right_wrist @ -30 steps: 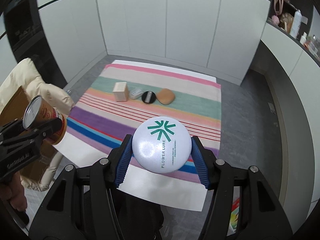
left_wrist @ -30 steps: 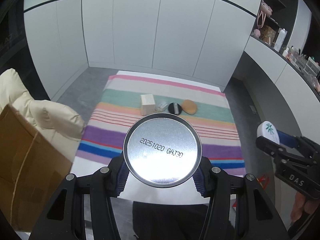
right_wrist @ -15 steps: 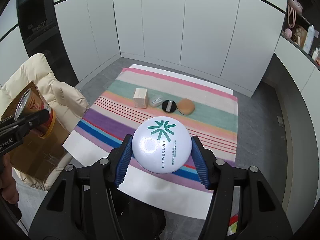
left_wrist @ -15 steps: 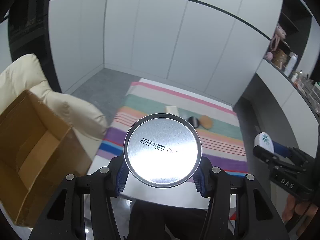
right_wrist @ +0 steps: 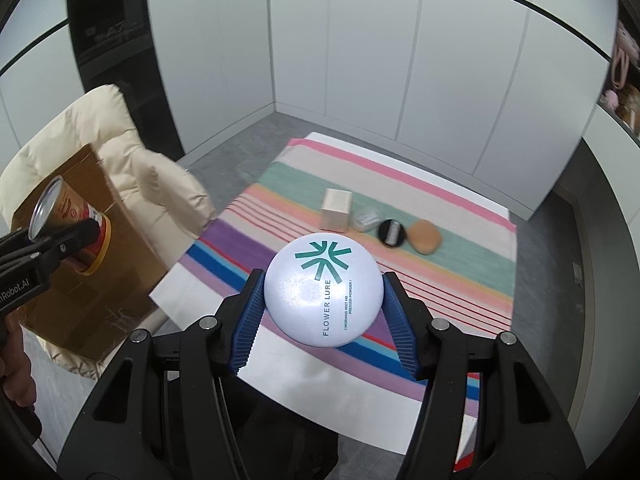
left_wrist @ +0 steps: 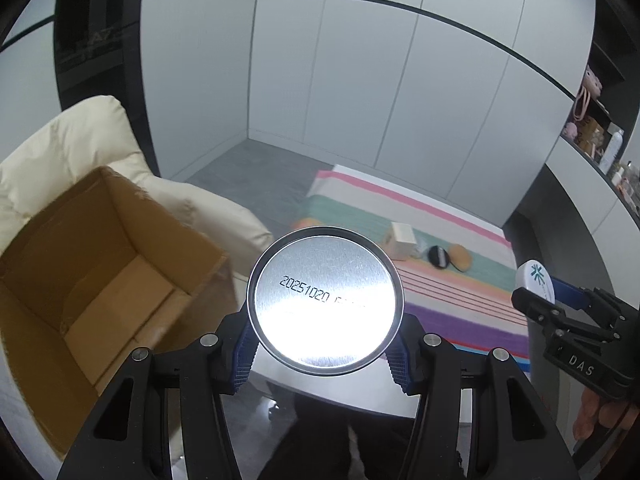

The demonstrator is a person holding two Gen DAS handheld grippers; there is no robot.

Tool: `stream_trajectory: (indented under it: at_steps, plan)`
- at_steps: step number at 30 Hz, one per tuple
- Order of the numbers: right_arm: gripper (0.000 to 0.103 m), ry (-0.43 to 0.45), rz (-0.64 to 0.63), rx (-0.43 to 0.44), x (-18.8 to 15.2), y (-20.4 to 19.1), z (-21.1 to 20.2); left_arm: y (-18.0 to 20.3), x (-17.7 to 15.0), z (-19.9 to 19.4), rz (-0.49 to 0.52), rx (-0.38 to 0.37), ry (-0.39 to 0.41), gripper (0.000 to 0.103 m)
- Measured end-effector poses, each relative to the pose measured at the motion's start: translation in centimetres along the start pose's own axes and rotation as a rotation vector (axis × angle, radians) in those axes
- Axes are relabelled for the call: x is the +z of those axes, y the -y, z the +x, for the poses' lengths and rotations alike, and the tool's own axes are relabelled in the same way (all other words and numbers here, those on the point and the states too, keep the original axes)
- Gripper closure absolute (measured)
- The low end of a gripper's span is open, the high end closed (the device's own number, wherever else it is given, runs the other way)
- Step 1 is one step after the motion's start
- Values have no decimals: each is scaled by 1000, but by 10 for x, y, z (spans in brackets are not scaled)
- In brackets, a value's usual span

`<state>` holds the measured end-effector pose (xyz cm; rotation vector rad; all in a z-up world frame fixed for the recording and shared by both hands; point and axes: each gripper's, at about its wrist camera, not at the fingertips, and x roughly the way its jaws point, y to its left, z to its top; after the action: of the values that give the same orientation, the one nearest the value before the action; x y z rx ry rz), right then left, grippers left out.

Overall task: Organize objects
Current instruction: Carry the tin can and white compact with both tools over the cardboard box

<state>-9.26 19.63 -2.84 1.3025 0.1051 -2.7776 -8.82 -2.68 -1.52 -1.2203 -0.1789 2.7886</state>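
My left gripper (left_wrist: 324,354) is shut on a can (left_wrist: 325,302) whose silver end with a printed date faces the camera; the can's red and orange side shows in the right wrist view (right_wrist: 70,224). My right gripper (right_wrist: 322,322) is shut on a white round powder compact (right_wrist: 322,290) with a teal logo, which also shows in the left wrist view (left_wrist: 534,282). Both are held high above the floor. An open cardboard box (left_wrist: 100,280) sits on a cream chair (left_wrist: 72,148) at the left, just left of the can.
A striped mat (right_wrist: 400,216) lies on the grey floor. On it are a beige cube box (right_wrist: 336,210), a small clear item (right_wrist: 366,218), a black puff (right_wrist: 392,232) and a tan sponge (right_wrist: 424,236). White cabinets stand behind, and shelves (left_wrist: 596,136) at the right.
Both grippers have swung left with their loads. The cardboard box and chair now fill more of the left of both views, and the mat has shifted right.
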Motion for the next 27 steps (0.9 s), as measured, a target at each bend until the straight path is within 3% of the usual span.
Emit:
stream_trajectory:
  at_steps: [27]
  plan:
    - [43,3,-202,154,26,-153,19,-127,-21,-45,-135,189,52,48]
